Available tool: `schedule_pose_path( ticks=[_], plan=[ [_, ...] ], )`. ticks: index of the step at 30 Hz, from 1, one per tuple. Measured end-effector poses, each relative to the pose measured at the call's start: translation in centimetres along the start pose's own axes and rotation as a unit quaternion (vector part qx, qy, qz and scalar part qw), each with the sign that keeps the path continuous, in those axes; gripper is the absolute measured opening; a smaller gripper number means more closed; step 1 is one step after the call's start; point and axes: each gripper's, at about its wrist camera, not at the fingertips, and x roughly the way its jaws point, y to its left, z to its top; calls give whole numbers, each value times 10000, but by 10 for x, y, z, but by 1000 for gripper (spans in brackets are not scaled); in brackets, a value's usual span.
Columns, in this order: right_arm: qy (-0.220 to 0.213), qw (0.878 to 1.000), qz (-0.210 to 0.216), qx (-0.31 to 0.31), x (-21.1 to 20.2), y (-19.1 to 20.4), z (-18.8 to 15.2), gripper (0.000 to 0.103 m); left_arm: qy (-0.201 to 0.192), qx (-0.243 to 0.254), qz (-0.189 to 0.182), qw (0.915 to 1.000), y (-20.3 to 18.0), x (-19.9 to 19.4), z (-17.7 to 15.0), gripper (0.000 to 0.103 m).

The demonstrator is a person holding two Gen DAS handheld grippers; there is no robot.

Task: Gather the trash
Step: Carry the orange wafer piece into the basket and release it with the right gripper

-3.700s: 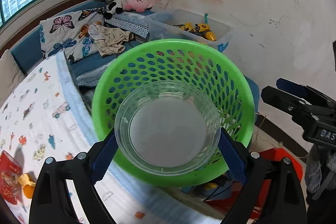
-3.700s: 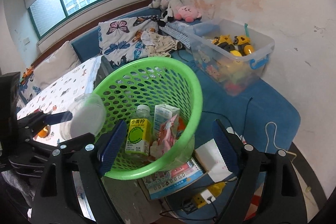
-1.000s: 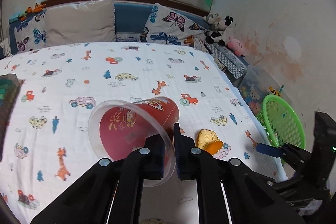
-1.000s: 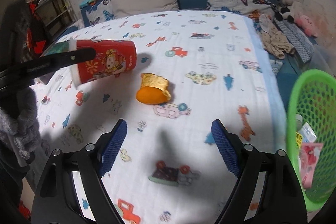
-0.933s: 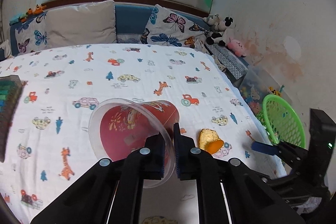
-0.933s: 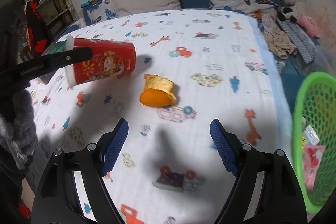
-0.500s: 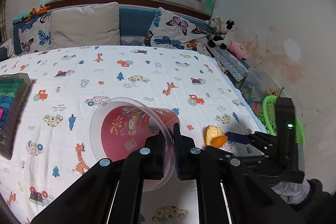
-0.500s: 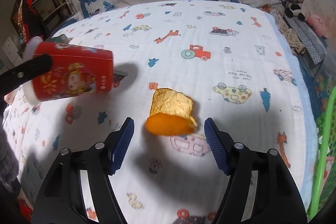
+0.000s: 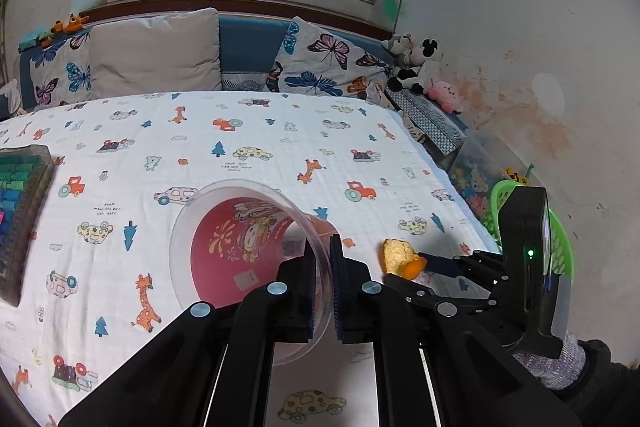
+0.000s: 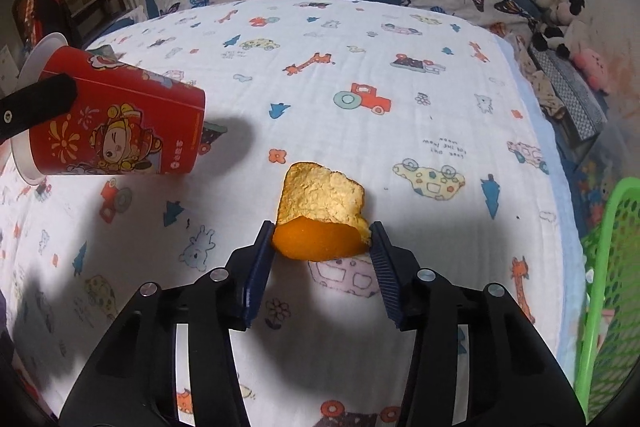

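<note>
The orange peel [image 10: 320, 217] is lying on the bed sheet [image 10: 400, 47] toward its right edge, sitting between the spread, not-yet-closed jaws of the right gripper [image 10: 322, 247]. The left gripper [image 9: 320, 289] is pinching the rim of a red cup [image 9: 244, 251], holding it tilted above the sheet left of the peel. The green basket [image 10: 608, 291] is standing just past the sheet's right edge.

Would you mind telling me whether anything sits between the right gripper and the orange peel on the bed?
Nothing visible does: the right gripper is open with its fingers flanking the orange peel, only bedsheet around it.
</note>
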Motion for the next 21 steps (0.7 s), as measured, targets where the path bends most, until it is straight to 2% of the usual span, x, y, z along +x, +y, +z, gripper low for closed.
schedule_pose_path(
  ticks=[12,21],
  plan=[
    [-330,9986,101,402,-54,-27,-25,46,-77,199,-300,9993,-33,-13,2,6],
    [-658,9933,-341,887,-107,-88,-49,46,-50,477,-680,9965,-85,-9,9,6]
  ],
)
